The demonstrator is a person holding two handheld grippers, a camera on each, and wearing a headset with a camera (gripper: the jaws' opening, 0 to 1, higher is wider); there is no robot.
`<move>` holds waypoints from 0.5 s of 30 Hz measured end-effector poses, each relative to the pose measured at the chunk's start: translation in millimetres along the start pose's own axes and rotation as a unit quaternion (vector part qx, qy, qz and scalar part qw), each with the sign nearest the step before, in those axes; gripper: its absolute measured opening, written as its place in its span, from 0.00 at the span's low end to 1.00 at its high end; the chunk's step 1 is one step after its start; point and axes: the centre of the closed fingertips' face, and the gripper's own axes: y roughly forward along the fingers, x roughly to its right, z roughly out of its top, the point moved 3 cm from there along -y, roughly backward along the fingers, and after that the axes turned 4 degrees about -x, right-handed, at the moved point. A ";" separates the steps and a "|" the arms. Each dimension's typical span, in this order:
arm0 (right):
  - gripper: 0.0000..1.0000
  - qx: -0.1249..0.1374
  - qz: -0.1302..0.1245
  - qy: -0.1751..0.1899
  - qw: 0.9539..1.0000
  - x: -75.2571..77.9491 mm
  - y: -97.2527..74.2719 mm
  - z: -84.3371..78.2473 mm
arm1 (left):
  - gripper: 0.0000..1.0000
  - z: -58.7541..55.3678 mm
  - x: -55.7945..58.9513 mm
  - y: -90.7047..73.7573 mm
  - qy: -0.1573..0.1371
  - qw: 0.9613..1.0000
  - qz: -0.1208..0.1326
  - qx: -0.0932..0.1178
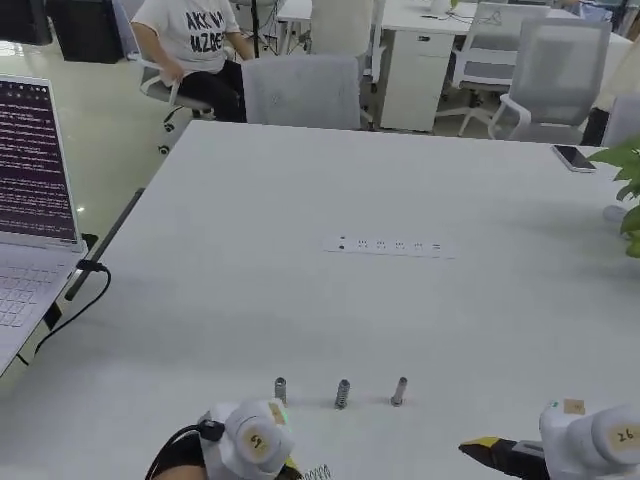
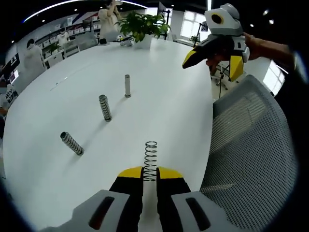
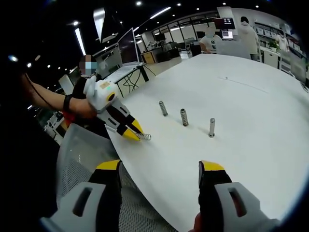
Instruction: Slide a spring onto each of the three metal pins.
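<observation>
On the white table point(image 1: 300, 200) stands a white pot point(image 2: 143, 42), and in it there is a green leafy plant point(image 2: 142, 24). The left gripper point(image 2: 150, 173) has its jaws pressed nearly together and pinches the near end of a loose spring point(image 2: 151, 152). The spring sticks straight forward from between the yellow tips, close to the front edge of the table. I cannot tell whether its free end touches the surface. In the head view the three metal pins stand upright in one row just beyond this gripper, from about twelve to two o'clock of it. The left pin point(image 1: 280, 389) and the middle pin point(image 1: 342, 394) each carry a spring already, while the right pin point(image 1: 399, 391) is bare. In the left gripper view the bare pin is the farthest of the three, at about eleven o'clock of the held spring and well apart from it. The right gripper point(image 3: 161, 169) has its jaws spread wide with nothing between them. It is at the front edge of the table, and in the head view the bare pin is at about ten o'clock of it. Farther on the table lie a white power strip point(image 1: 388, 246) and a phone point(image 1: 574, 157), and an open laptop point(image 1: 30, 170) is at nine o'clock.
</observation>
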 end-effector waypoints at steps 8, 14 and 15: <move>0.59 -0.003 0.025 -0.014 1.000 -12.3 11.7 7.4 | 0.02 2.8 4.5 -14.9 -0.004 1.000 0.009 0.022; 0.60 -0.011 0.041 -0.024 0.999 -21.0 20.4 9.2 | 0.02 7.8 5.5 -28.5 0.002 0.999 0.018 0.035; 0.60 -0.011 0.042 -0.024 0.999 -21.8 21.6 10.3 | 0.02 9.2 4.6 -31.3 0.002 0.999 0.021 0.037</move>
